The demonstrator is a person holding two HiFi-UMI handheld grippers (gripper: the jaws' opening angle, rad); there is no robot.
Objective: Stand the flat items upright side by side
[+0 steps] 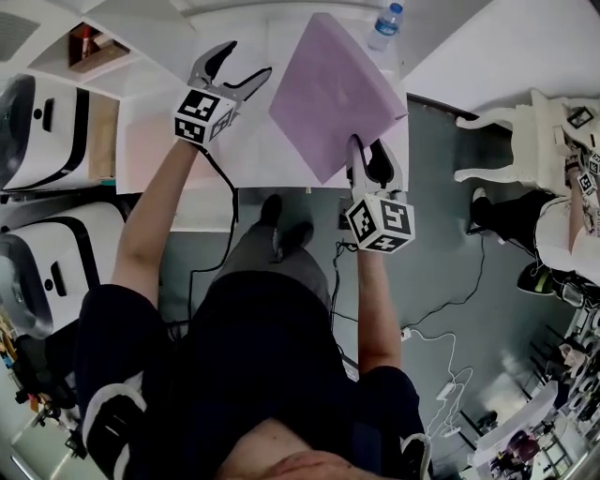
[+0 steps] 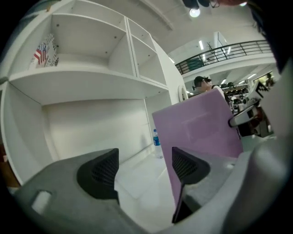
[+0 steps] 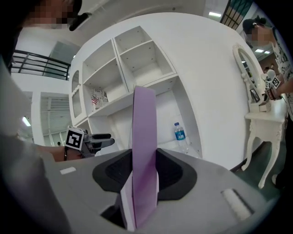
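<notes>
The right tool (image 1: pixel 367 150) pinches the lower edge of one purple flat panel (image 1: pixel 333 94), one jaw on each face. The panel stands on edge, tilted, above the white tabletop (image 1: pixel 248 131). In the right gripper view the panel (image 3: pixel 144 128) runs straight up between the jaws.

The left tool (image 1: pixel 246 61) hangs just left of the panel with its jaws spread and nothing between them. In the left gripper view the panel (image 2: pixel 201 128) stands beyond the right-hand jaw.

The tabletop belongs to a white shelf unit (image 2: pixel 91 73) with open compartments. One water bottle (image 1: pixel 385 23) stands at its rear right corner. A white dressing table (image 1: pixel 525 141) stands on the grey floor (image 1: pixel 441 253) to the right.

Count: two tools, one panel, one bottle.
</notes>
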